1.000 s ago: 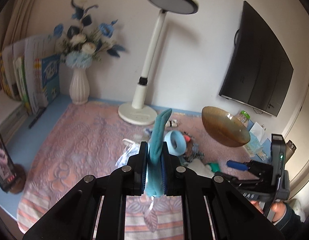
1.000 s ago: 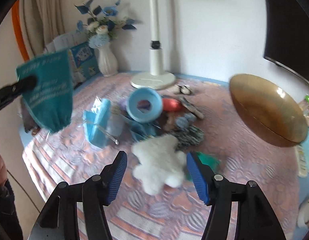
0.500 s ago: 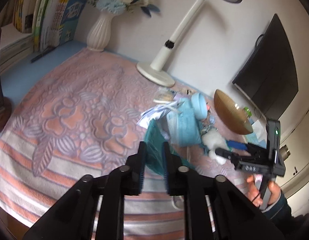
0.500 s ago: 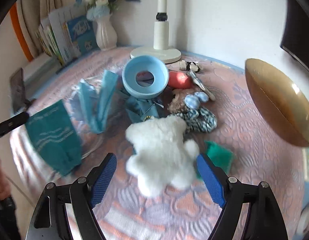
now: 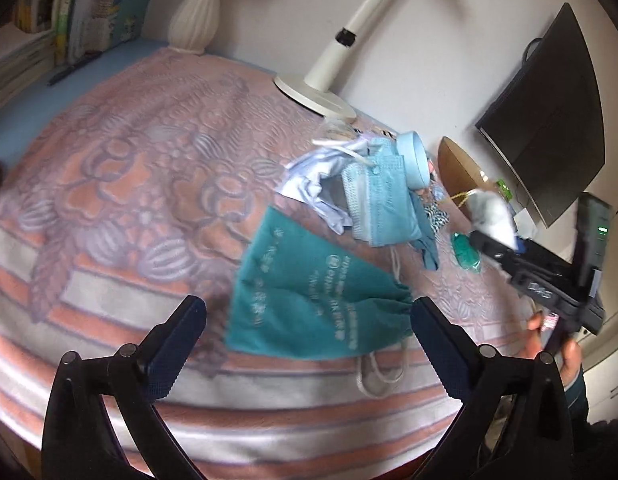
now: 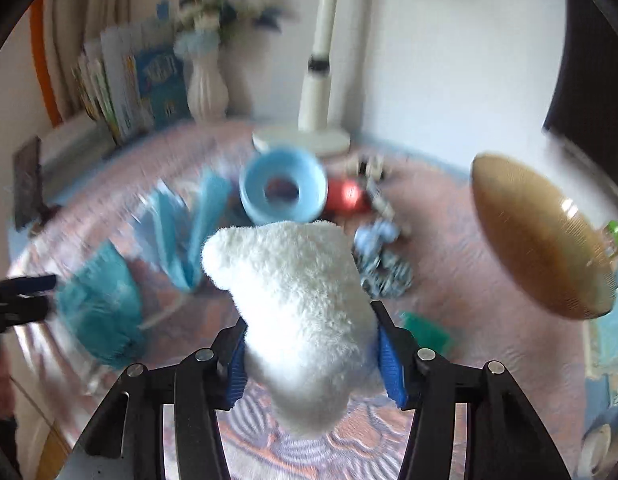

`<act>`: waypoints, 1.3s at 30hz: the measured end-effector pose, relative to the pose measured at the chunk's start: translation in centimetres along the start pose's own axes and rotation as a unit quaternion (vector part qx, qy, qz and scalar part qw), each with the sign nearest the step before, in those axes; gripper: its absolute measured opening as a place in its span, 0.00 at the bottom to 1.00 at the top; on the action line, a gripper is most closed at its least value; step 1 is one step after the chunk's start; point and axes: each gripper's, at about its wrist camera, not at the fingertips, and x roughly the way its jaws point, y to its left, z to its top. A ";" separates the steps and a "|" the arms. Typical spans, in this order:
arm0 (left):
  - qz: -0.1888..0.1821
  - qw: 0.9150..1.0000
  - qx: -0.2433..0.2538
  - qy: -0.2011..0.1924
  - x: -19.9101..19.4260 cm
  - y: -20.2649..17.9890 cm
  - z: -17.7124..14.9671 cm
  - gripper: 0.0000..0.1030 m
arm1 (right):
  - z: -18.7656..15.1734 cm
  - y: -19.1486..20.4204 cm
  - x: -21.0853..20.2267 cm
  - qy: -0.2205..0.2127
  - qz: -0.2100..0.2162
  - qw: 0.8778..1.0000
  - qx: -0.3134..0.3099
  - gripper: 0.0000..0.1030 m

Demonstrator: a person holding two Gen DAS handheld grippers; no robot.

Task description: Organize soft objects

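A lived-in home room. Ahead of the hand-held gripper (image 5: 305, 336): flowered quilted cover (image 5: 121, 184) over the desk, white vase (image 5: 195, 12) with blue flowers, books (image 5: 89, 4) beside it, lamp (image 5: 329, 64), wall-mounted screen (image 5: 549, 120) off right.

Showing on the blanket (image 5: 109, 184): one teal bag (image 5: 309, 292), one white plush (image 6: 297, 300), one blue ring (image 6: 283, 190), one red ball (image 6: 347, 196), at least two face masks (image 5: 381, 208), one green scrap (image 5: 465, 252). Also sitting around: one lamp (image 5: 321, 80), one vase (image 5: 195, 16), one brown bowl (image 6: 537, 244), one screen (image 5: 549, 120). Two grippers working: left gripper (image 5: 309, 328), right gripper (image 6: 313, 360).
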 end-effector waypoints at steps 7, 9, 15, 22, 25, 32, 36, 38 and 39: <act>-0.027 0.990 0.118 0.069 2.1 -5.8 -2.5 0.99 | -0.8 -0.1 -2.7 -0.003 -0.014 1.000 -0.004 0.52; -0.010 0.983 0.158 0.088 2.6 -7.1 -3.8 0.99 | -1.2 -0.9 -2.3 0.006 0.012 1.000 0.016 0.52; -0.039 0.971 0.213 0.102 0.1 -8.5 -5.5 0.99 | -1.6 -1.7 -1.5 0.014 0.024 0.999 0.030 0.52; -0.060 0.960 0.266 0.071 -4.8 -8.8 -5.6 0.99 | -2.2 -3.0 -1.3 0.017 0.041 0.997 0.057 0.52; -0.009 0.961 0.263 0.083 -2.8 -8.7 -3.3 0.99 | -2.4 -3.4 -1.4 0.020 0.069 0.994 0.077 0.52; 0.031 0.951 0.274 0.139 4.0 -8.8 -0.8 0.99 | -2.8 -4.0 -1.4 0.026 0.078 0.993 0.088 0.52; 0.056 0.927 0.331 0.166 7.1 -9.9 -1.7 1.00 | -3.4 -4.6 -0.6 0.042 0.081 0.991 0.096 0.52; 0.048 0.930 0.330 0.155 7.0 -10.0 -1.8 0.98 | -3.5 -4.9 -0.4 0.045 0.084 0.990 0.100 0.52; 0.047 0.934 0.321 0.147 7.0 -9.8 -1.7 0.89 | -3.5 -5.0 -0.4 0.045 0.085 0.990 0.102 0.52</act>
